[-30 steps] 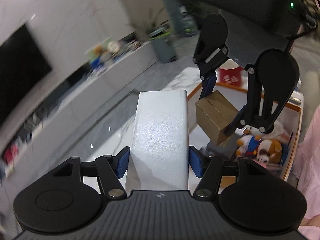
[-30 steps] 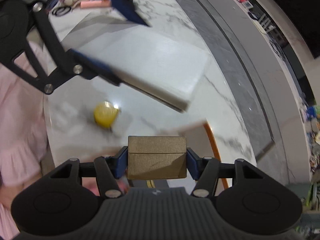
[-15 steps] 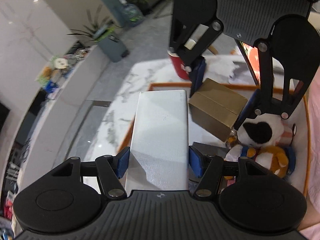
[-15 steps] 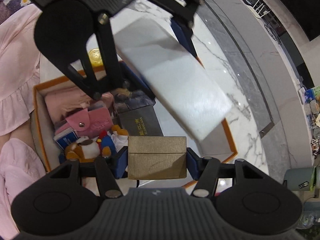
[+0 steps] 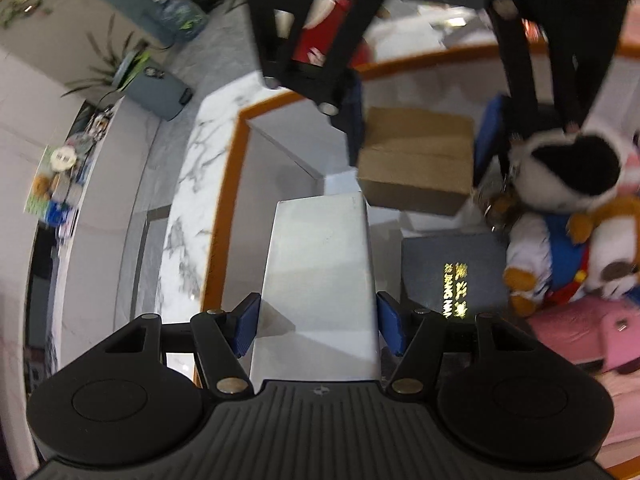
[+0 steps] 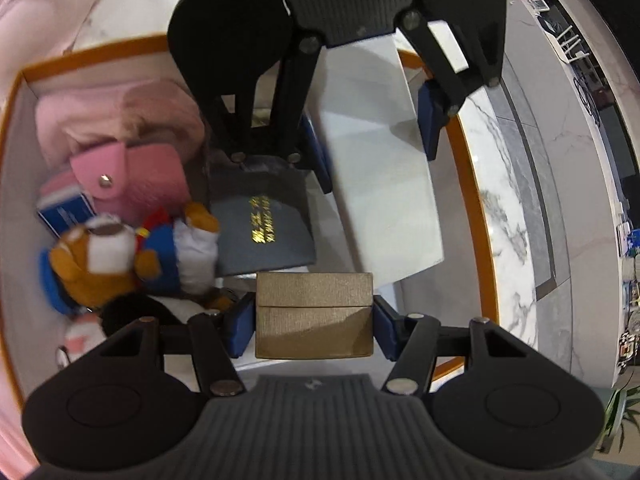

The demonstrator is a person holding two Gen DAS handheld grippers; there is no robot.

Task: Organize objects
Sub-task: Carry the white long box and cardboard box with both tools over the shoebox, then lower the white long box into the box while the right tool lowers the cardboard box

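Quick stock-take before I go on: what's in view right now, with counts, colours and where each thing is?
bin: 1, white with orange rim, on the marble table
white box: 1, white, in left tool, over bin
gold box: 1, brown-gold, in right tool, over bin
dark box: 1, dark grey with gold lettering, in bin
plush toy: at least 1, orange, white and blue, in bin
wallet: 1, pink, in bin
blue box: 1, in bin beside wallet
left tool: shut on white box
right tool: shut on gold box
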